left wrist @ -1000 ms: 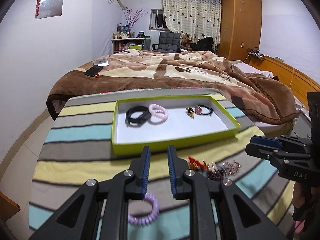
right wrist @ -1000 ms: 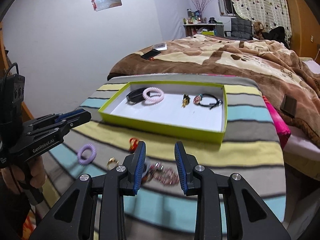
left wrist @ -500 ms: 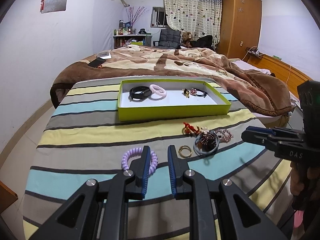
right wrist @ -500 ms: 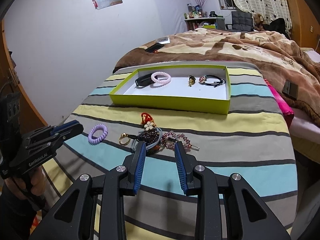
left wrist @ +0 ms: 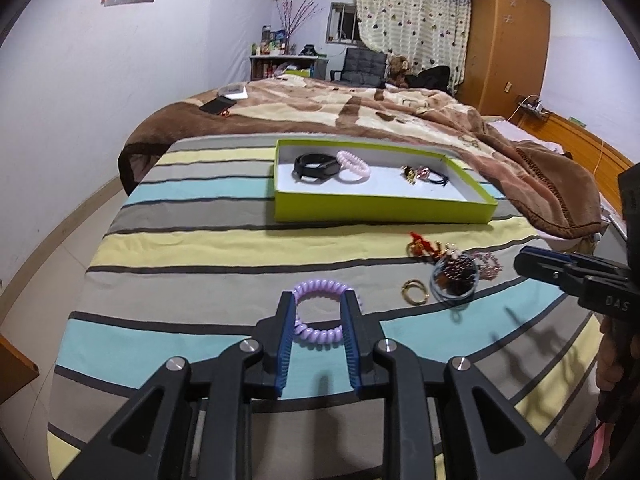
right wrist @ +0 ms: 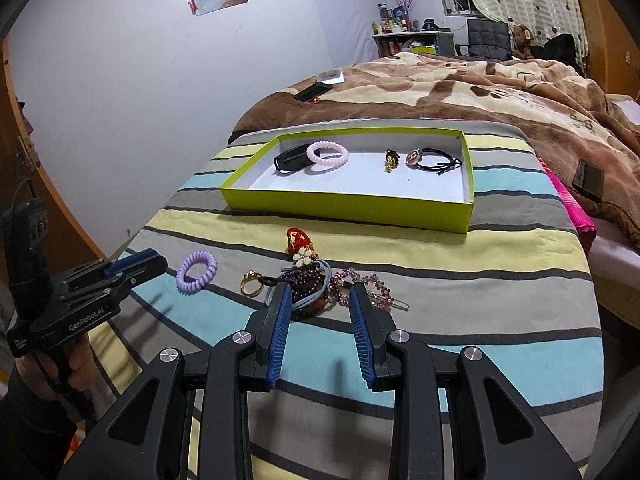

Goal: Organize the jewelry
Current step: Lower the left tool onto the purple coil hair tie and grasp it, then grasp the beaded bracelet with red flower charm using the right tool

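A purple coil hair tie [left wrist: 320, 285] lies on the striped cloth. My left gripper [left wrist: 318, 300] hangs low over it with jaws opening; the tie shows between the fingertips, untouched by the pads. In the right wrist view the left gripper [right wrist: 154, 262] sits just left of the tie [right wrist: 197, 272]. My right gripper [right wrist: 320, 288] stands open and holds nothing above a pile of beaded bracelets [right wrist: 308, 284]. A gold ring [right wrist: 251, 282] and a red ornament [right wrist: 298, 238] lie by the pile. The green tray [left wrist: 380, 210] holds a black band [left wrist: 316, 166] and a pink coil tie [left wrist: 354, 166].
The tray also holds a gold piece [right wrist: 390, 160] and a black elastic with a charm [right wrist: 434, 160]. A pink beaded clip [right wrist: 368, 286] lies right of the pile. Behind the cloth-covered surface is a bed with a brown blanket [left wrist: 360, 112]; a phone [left wrist: 216, 105] rests on it.
My left gripper has drawn back from the tray and sunk toward the purple tie, and its jaws have widened. The right gripper has pulled back a little from the pile, jaws unchanged.
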`<state>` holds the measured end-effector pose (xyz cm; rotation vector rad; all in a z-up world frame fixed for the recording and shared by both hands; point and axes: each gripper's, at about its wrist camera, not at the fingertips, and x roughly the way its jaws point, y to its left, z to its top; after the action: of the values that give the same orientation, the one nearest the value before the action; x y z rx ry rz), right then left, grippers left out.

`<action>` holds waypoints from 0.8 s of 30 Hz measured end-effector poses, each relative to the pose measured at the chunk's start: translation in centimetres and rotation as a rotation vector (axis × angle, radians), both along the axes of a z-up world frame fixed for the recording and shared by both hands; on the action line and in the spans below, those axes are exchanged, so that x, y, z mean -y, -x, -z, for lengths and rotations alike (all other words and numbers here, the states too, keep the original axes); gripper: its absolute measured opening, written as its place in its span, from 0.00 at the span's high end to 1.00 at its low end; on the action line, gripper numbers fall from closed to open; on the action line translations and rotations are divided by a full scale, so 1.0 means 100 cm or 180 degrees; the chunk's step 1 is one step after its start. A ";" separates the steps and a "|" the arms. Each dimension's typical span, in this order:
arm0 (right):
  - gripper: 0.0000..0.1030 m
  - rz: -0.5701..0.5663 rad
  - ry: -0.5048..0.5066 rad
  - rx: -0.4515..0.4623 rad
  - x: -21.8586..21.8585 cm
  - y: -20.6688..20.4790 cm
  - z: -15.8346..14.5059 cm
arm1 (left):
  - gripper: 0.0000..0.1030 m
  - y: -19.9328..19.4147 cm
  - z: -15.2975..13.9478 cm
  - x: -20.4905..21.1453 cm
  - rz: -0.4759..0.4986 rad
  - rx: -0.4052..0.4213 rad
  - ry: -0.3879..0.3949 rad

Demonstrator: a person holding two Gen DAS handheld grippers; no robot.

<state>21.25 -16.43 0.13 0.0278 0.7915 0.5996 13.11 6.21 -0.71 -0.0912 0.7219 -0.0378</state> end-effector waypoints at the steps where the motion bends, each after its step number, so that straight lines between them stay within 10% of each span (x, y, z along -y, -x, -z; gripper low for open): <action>1: 0.70 -0.0008 0.0000 0.0002 -0.001 0.000 0.000 | 0.77 -0.001 0.002 -0.001 -0.0013 -0.0033 0.0003; 24: 0.70 -0.0256 0.0143 -0.0116 -0.034 -0.044 0.011 | 0.77 -0.026 0.022 -0.009 -0.0077 -0.0473 0.0073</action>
<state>25.63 -12.99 -0.95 -0.0345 0.8443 0.6589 15.69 7.07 -2.91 -0.1257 0.8689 -0.0163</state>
